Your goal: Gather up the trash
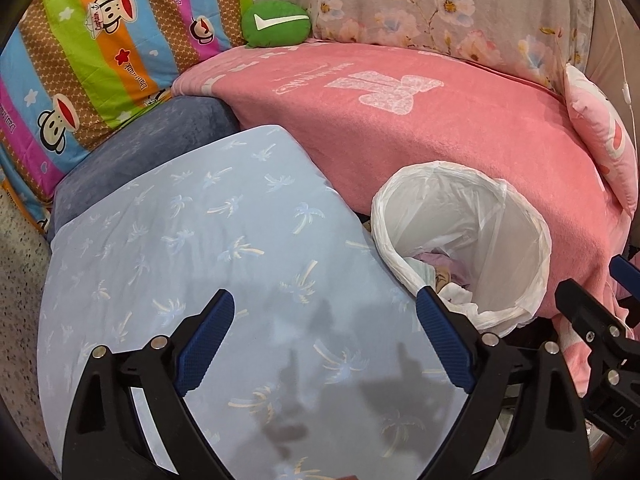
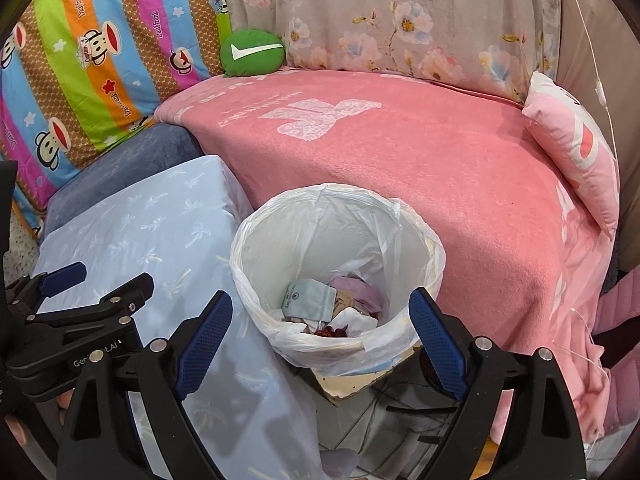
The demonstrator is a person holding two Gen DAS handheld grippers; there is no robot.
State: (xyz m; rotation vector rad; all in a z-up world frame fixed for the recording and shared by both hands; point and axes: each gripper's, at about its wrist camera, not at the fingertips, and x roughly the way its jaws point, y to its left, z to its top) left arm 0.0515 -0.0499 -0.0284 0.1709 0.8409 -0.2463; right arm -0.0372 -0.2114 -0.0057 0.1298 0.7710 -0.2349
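White-lined bin (image 2: 338, 268) just beyond right gripper (image 2: 322, 306) spread fingers (image 2: 438, 344).

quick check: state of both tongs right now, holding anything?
Left tongs: open, nothing between them, over the blue cushion.
Right tongs: open, empty, above the lined trash bin.

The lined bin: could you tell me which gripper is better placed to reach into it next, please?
Right. The right gripper has its open, empty jaws framing the bin straight ahead. The left gripper, also open and empty, hangs over the blue palm-print cloth, with the bin off to its right.
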